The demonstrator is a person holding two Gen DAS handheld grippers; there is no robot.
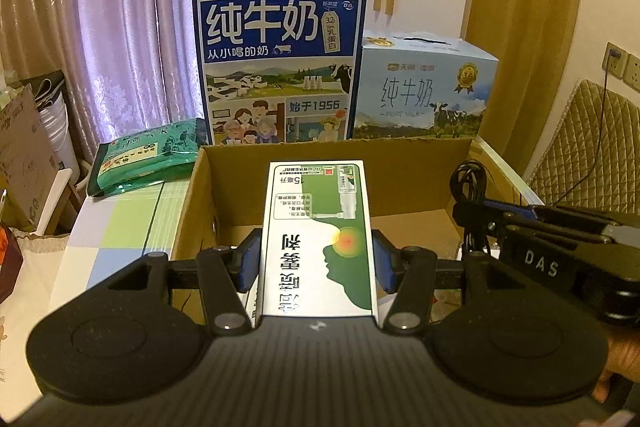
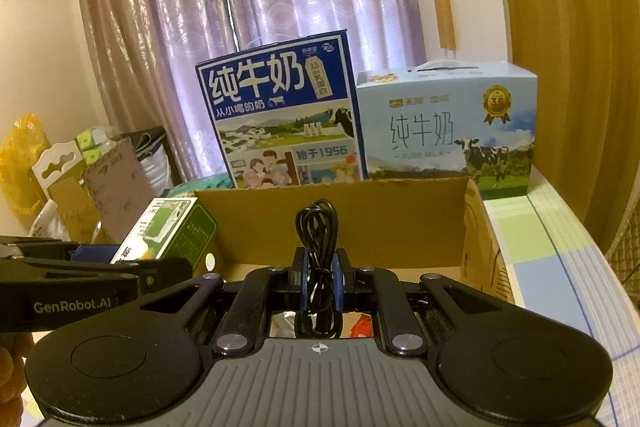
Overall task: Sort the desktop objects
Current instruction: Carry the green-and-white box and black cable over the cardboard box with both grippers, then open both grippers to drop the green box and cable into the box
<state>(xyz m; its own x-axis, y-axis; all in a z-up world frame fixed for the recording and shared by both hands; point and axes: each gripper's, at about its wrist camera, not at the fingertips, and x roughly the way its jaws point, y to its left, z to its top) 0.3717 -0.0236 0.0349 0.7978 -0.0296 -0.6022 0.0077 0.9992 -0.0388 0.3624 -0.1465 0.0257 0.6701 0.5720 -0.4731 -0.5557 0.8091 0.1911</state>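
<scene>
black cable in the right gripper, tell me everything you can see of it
The black cable is a thin, glossy cord bundled into a long coil. It hangs upright, pinched at mid-length between the blue pads of the right gripper, one loop sticking up above them and the rest hanging below. It is held over the open cardboard box, near the left gripper. Its plugs are not visible.

The tall blue milk carton point(image 1: 279, 67) behind my cardboard box reads "纯牛奶", "从小喝的奶" and "始于1956". The pale blue carton point(image 2: 446, 131) beside it says "纯牛奶" and "PURE MILK", with a gold medal marked "3.6". My left tool point(image 2: 72, 301) carries "GenRobot.AI" on its side; my right tool point(image 1: 541, 263) shows "DAS". The green-and-white box point(image 1: 318, 239) shows "15毫升"; its other print is upside down.
</scene>
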